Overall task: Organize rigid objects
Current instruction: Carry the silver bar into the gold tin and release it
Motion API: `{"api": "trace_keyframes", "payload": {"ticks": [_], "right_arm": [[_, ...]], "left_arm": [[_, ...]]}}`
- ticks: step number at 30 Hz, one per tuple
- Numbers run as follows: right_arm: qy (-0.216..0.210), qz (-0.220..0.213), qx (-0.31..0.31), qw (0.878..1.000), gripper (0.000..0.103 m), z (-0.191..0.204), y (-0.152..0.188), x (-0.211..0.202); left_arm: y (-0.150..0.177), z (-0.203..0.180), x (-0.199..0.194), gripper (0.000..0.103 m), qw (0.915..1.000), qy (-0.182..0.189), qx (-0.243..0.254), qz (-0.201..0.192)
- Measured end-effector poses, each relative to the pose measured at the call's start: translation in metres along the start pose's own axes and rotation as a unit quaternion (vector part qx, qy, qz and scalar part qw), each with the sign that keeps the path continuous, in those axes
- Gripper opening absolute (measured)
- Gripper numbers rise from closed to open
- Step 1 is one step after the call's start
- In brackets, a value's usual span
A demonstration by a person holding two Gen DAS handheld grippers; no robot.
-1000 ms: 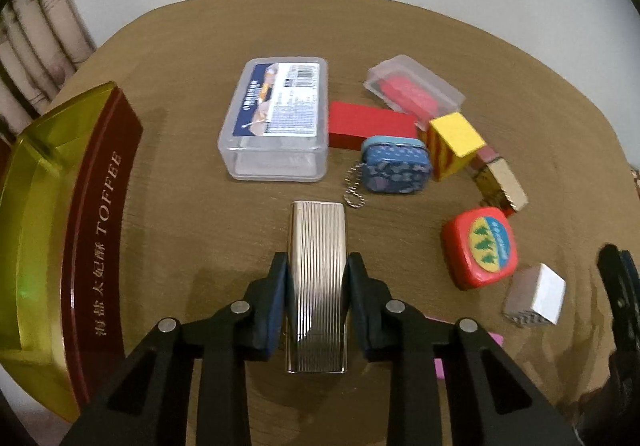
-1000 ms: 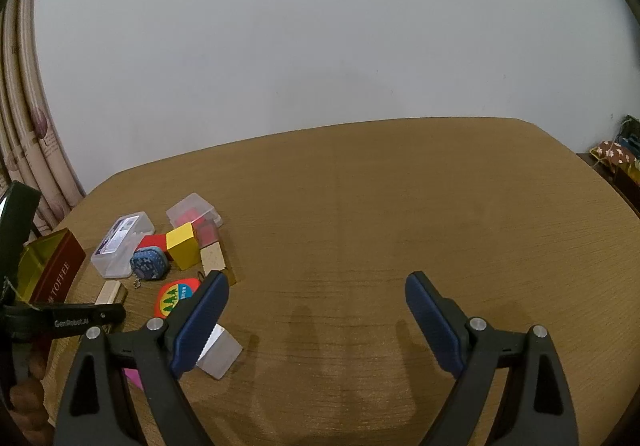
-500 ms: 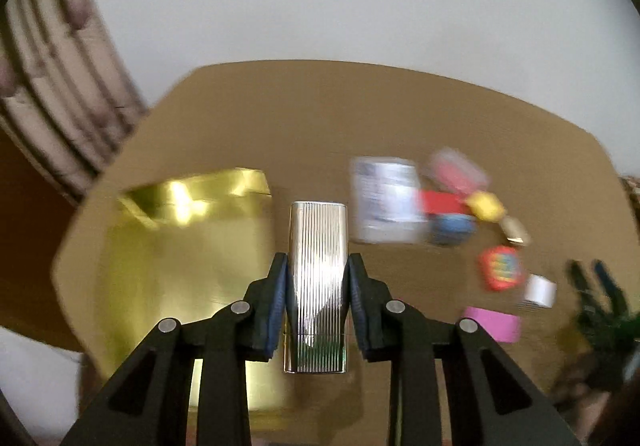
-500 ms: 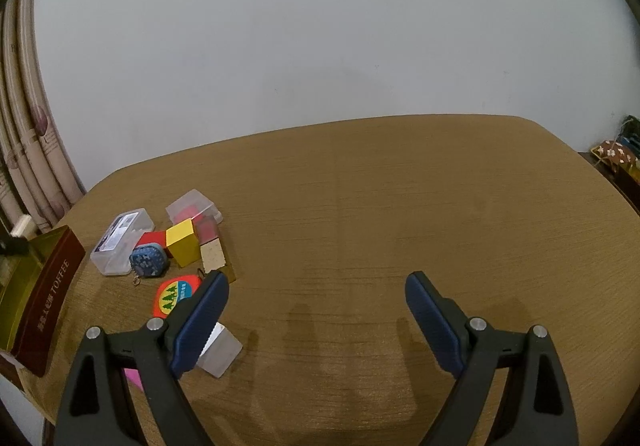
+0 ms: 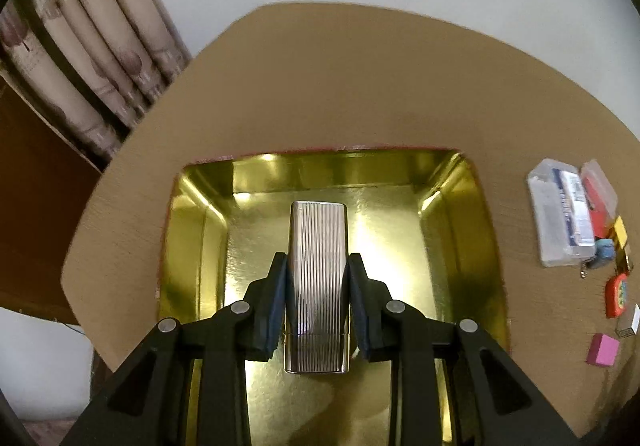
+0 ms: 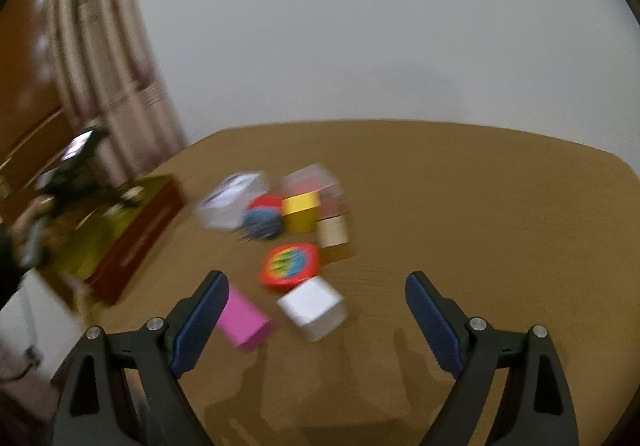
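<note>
Over the gold tin (image 5: 456,213), the left gripper (image 5: 318,286) clamps a ribbed silver case (image 5: 317,278) between its blue pads — whether the case touches the tin floor is unclear. The right gripper (image 6: 316,322) hangs with jaws spread wide, empty, above the table (image 6: 480,205) — a pink block (image 6: 242,320) and white cube (image 6: 312,306) lie just ahead.

Soft indoor light glares off the gold tin (image 5: 460,205); right wrist view is motion-blurred, both fisheye-curved at edges.
</note>
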State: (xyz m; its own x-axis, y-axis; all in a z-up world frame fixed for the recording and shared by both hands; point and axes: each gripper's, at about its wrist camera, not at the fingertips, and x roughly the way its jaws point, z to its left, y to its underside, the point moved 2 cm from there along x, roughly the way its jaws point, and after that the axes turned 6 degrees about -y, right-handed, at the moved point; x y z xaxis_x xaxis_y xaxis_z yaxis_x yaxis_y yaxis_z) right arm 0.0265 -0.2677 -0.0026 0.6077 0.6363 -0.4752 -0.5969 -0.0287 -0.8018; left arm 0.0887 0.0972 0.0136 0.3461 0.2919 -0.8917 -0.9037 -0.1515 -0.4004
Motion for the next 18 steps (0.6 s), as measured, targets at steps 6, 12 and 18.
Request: {"api": "trace_keyframes", "payload": {"ticks": [6,12,18], "right_arm": [[-0.088,0.072,-0.053,0.992,0.093,0.035,-0.008,0.016],[-0.158,0.153,-0.149,0.964,0.092,0.084,-0.009,0.036],[-0.140,0.233,-0.197,0.942,0.087,0.093,-0.007,0.075]], "left_arm": [[0.001,-0.003,0.005,0.040,0.9999,0.013,0.007,0.001],[0.001,0.008,-0.021,0.053,0.9987,0.017,-0.009,-0.047],[0.052,0.022,-0.090,0.072,0.9939,0.046,-0.061,-0.079]]}}
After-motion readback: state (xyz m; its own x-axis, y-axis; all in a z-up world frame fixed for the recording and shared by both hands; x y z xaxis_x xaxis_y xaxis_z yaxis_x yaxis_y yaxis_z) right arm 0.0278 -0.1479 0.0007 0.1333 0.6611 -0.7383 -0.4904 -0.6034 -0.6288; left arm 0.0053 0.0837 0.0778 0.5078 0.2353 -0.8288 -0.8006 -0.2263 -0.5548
